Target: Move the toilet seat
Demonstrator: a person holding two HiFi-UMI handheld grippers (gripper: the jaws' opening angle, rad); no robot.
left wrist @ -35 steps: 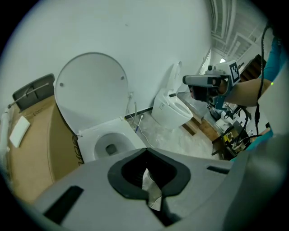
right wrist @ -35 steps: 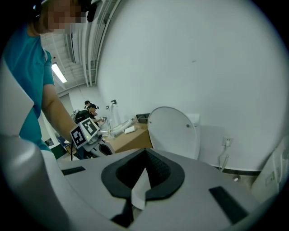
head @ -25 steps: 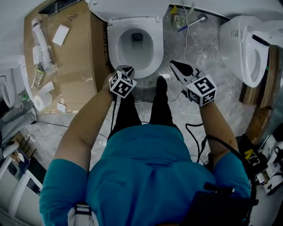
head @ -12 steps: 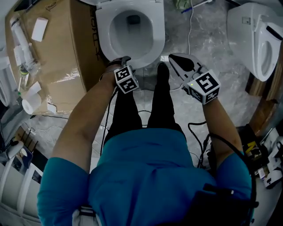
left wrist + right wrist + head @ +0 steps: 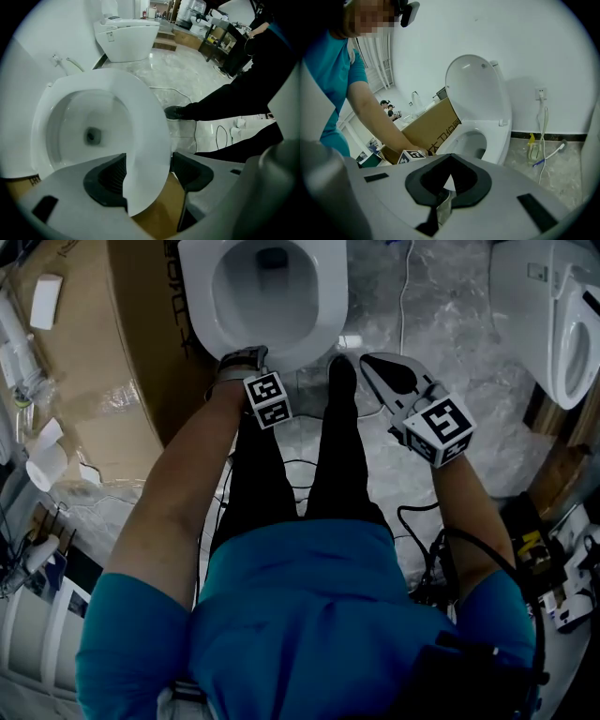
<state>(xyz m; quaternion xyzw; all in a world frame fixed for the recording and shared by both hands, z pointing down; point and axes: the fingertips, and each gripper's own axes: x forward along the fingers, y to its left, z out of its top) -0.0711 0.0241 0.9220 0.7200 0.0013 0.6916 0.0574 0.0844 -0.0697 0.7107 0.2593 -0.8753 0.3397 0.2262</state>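
Reading from the left: past the cardboard box (image 5: 141,343), find the left gripper (image 5: 149,174) pointing down at the front-left of the toilet bowl (image 5: 267,292). Claw spread as wide as it goes, having just been opening, and straddling the toilet seat (image 5: 138,117): one pad inside the ring, the other outside, neither pressing on it. Seat lying flat on the bowl, with the lid (image 5: 476,89) stood up against the wall behind.

Judged as the moment for taking hold of the seat in order to raise it. To do it well:
- Sink a touch lower so both pads overlap the ring fully, not just its top edge.
- Close squarely across the ring; glossy plastic will probably slip under a skewed pinch.
- Lift in an arc about the hinge at the back, not straight up.
- Roll the wrist with the swing, to keep the seat from twisting out.

Further right, beyond the legs (image 5: 328,456), note the right gripper (image 5: 377,369) hovering over the floor (image 5: 450,324) near the bowl's front-right, claw closed on nothing. Best kept there, clear of the seat's path.
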